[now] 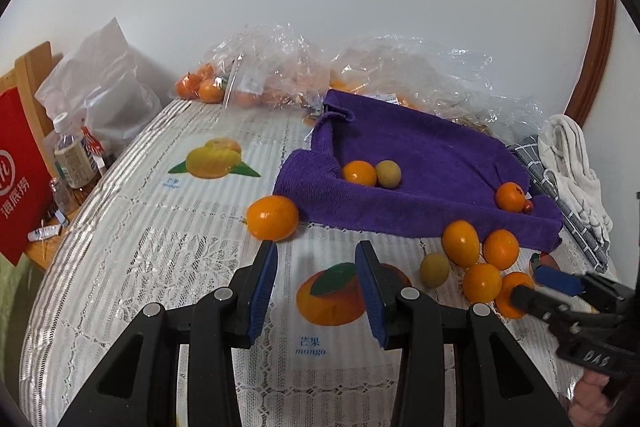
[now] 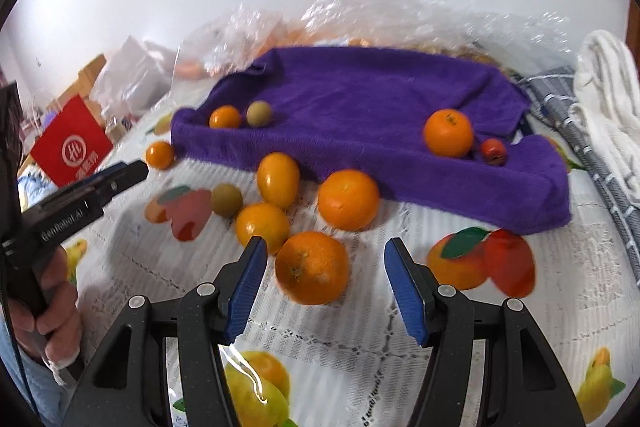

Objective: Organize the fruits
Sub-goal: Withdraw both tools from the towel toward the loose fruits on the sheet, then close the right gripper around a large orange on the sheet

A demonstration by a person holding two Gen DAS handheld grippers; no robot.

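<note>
On a lace-covered table (image 1: 140,267), going left to right: a lone orange fruit (image 1: 272,217) lies just off the purple towel (image 1: 400,155), ahead of the left gripper (image 1: 316,259), whose jaws are spread and empty. On the towel sit four fruits — an orange (image 1: 359,173) touching a greenish one (image 1: 388,174), then another orange (image 2: 448,133) beside a small red fruit (image 2: 493,151). Six more lie loose before it; the right gripper (image 2: 324,259), jaws spread, brackets the nearest orange (image 2: 312,267) without pinching. Roughly a third looks sorted — seven remain.
</note>
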